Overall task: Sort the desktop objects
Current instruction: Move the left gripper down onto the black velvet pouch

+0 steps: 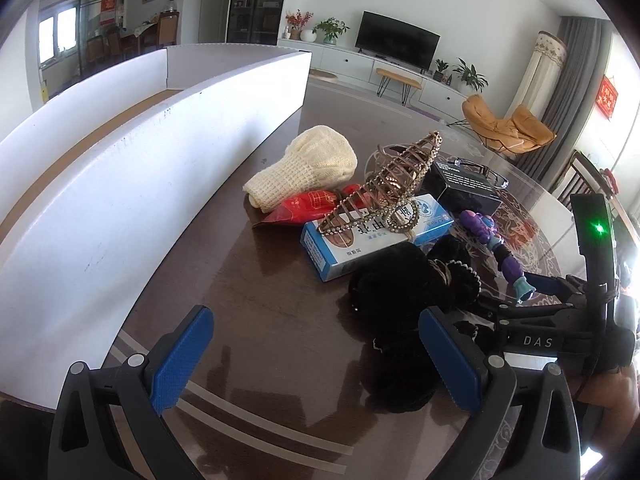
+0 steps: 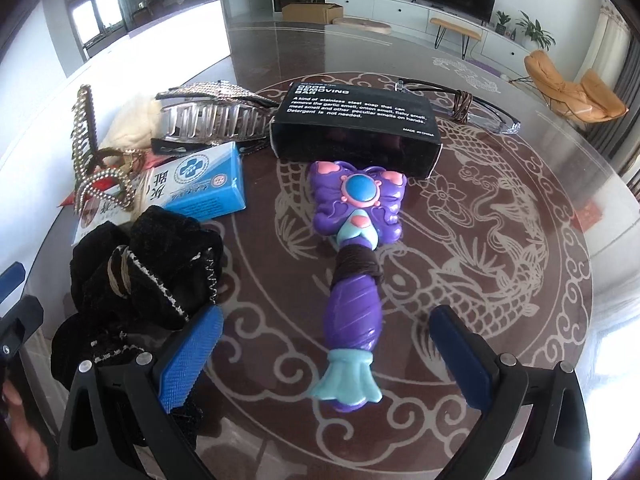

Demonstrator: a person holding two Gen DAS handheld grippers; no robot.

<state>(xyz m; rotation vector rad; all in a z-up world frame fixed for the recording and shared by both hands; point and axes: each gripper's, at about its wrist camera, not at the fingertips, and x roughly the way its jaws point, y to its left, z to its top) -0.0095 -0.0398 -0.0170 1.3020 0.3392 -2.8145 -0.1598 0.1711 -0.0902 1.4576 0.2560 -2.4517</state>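
Right wrist view is showing a purple toy wand (image 2: 352, 264) lying flat on the dark patterned table (image 2: 500, 240), directly ahead of the right gripper (image 2: 326, 354). Its butterfly-shaped head, with a blue oval in the middle and pink accents, is touching the black box (image 2: 356, 128) printed "ODOR REMOVING BAR". A dark hair tie is wrapping the neck just below the head, and the ribbed purple handle is ending in a flared pale-blue foot. Its long axis is running away from the camera, head far, foot lying between the spread blue pads (image 2: 192, 356). The right gripper's jaws are standing wide apart with nothing between them but the wand's foot, which they are not touching.

To the wand's left, a black velvet scrunchie (image 2: 148, 264) is sitting beside a blue and white medicine box (image 2: 208, 188), with a rhinestone hair claw (image 2: 96, 160) on top of it. Glasses (image 2: 472, 108) are lying behind the black box.

Left wrist view is showing the left gripper (image 1: 316, 358) hovering low over the table, jaws wide and empty, the scrunchie just inside its right pad. A cream knitted item (image 1: 308, 168) and a red packet (image 1: 304, 208) are lying near a long white tray (image 1: 132, 200).
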